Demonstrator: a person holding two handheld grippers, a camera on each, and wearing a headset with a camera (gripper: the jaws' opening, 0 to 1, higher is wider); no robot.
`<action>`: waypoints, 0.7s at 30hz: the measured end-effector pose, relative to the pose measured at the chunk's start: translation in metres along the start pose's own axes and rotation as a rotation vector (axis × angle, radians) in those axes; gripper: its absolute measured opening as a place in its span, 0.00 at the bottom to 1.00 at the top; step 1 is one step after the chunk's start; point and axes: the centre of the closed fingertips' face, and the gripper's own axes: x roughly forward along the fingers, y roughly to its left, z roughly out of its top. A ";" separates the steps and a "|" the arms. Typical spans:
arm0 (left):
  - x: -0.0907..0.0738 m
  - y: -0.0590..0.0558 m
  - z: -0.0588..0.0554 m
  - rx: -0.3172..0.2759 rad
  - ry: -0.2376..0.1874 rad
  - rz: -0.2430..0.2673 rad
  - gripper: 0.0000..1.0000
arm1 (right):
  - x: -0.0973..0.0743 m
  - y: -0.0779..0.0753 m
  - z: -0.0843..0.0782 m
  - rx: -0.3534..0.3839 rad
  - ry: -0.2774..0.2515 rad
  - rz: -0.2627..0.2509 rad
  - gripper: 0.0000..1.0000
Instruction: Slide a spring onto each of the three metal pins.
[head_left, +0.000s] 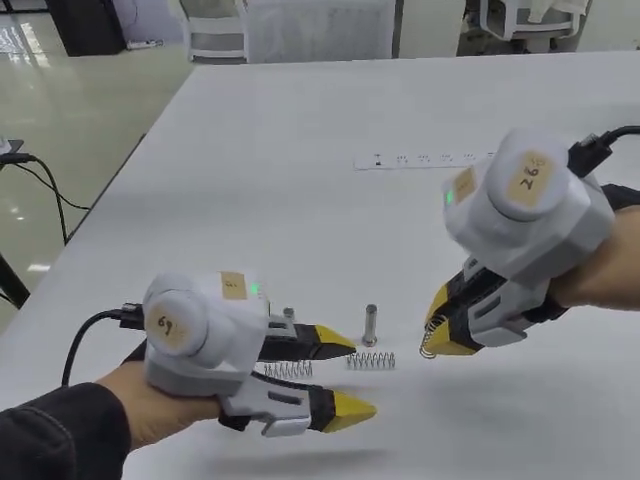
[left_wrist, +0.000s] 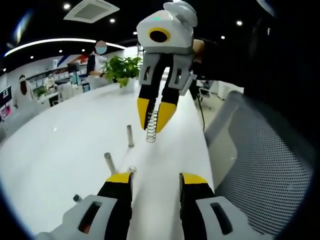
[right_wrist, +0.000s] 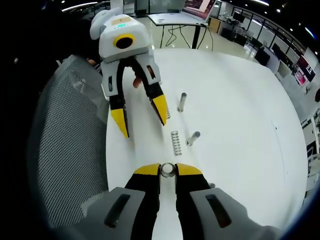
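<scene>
the right hand-held gripper (head_left: 438, 325) is pinched closed on a spring (left_wrist: 151, 126) that hangs down from its yellow tips, just to the right of an upright metal pin (head_left: 370, 325) on the white tabletop (head_left: 300, 200). the left hand-held gripper (head_left: 348, 374) sits low with its jaws spread wide and nothing between them, and a second pin (head_left: 289, 315) shows just behind it. a loose spring (head_left: 370, 360) lies flat at the foot of the first pin, and another loose spring (head_left: 288, 370) lies flat where the head view looks between the left jaws.
</scene>
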 end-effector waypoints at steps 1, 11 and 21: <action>-0.002 0.001 -0.001 -0.001 0.000 0.005 0.31 | 0.000 0.000 0.000 0.000 0.000 -0.002 0.08; -0.023 0.012 -0.011 -0.056 -0.030 0.083 0.35 | -0.008 -0.010 -0.006 0.025 -0.006 -0.020 0.08; -0.041 0.022 -0.016 -0.128 -0.086 0.169 0.38 | -0.016 -0.021 -0.010 0.038 -0.002 -0.045 0.08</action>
